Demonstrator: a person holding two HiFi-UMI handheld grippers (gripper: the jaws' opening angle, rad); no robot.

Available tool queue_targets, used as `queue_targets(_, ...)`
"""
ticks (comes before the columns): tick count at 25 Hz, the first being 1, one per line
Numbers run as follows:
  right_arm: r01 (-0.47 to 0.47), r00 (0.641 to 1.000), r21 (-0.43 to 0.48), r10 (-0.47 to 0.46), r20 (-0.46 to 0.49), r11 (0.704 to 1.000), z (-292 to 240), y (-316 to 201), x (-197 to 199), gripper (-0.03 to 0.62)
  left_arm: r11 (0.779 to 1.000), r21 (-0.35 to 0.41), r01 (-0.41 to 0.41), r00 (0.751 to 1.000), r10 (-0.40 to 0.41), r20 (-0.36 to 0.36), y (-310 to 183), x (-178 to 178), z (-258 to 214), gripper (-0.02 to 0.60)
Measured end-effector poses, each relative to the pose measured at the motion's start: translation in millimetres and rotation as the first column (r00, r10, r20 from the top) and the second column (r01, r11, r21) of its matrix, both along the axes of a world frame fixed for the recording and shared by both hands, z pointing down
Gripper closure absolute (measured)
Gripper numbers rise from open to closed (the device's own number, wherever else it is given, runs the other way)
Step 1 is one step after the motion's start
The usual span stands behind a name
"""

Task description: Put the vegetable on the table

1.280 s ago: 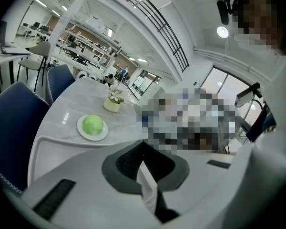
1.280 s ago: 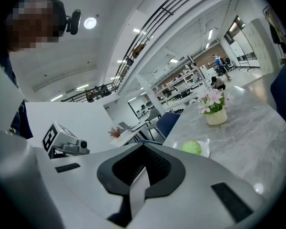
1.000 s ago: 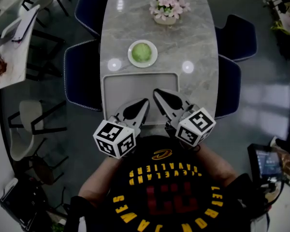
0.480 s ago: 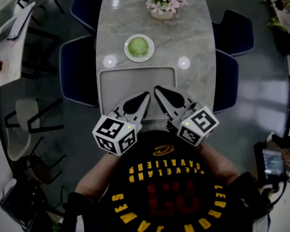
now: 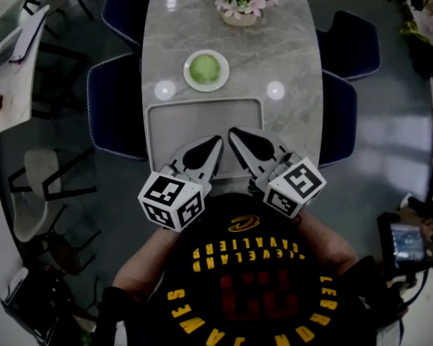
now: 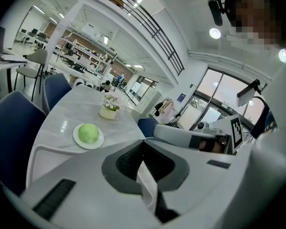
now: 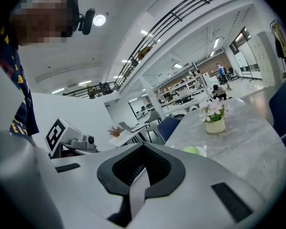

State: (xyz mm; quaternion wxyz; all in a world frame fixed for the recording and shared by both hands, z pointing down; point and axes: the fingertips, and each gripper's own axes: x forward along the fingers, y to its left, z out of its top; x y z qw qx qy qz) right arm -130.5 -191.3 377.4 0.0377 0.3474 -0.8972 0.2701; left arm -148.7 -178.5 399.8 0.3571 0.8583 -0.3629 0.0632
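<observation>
1. we find the left gripper (image 5: 215, 144) held low in front of the person's chest. its black-and-white marker cube (image 5: 172, 204) sits nearest the body, and its grey jaws reach forward and slightly downward over the near edge of a grey rectangular tray (image 5: 202, 117).
2. in the left gripper view, its jaws are pressed together along a single seam, with nothing between them.
3. the right gripper (image 5: 234, 134) is held in a matching pose, its own marker cube (image 5: 294, 186) close to the body. both grippers angle inward, so their tips lie near each other but apart.
4. in the right gripper view, its jaws are closed flat against each other and grip nothing.
5. both forearms (image 5: 150, 262) come forward from the sleeves of a black shirt with yellow lettering (image 5: 238, 280), bent inward at the elbows.
6. the round pale green vegetable (image 5: 206, 68) sits on a small round white plate (image 5: 190, 82). the plate stands on the grey marbled oval table (image 5: 289, 56), just beyond the tray's far edge and well apart from both grippers.
7. a pale pot of pink flowers (image 5: 239, 2) stands farther along the table, beyond the plate.
8. dark blue upholstered chairs (image 5: 115, 114) stand along both long sides of the table.
</observation>
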Motion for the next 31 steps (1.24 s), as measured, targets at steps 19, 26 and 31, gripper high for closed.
queue_targets(19, 0.012, 1.000, -0.008, -0.012, -0.005, 1.000, 5.6, 2.0, -3.1, 0.589, 1.000, -0.007, 0.013, 1.000, -0.013, 0.002, 0.0, -3.7, 4.1, 0.580)
queue_targets(26, 0.014, 1.000, -0.021, -0.014, -0.002, 1.000, 8.4, 3.4, -3.3, 0.589, 1.000, -0.007, 0.016, 1.000, -0.016, 0.005, 0.3, -4.3, 5.3, 0.580)
queue_targets(31, 0.011, 1.000, -0.022, -0.011, -0.005, 1.000, 8.7, 3.7, -1.9, 0.589, 1.000, -0.011, 0.018, 1.000, -0.018, 0.004, 1.0, -3.8, 6.0, 0.580)
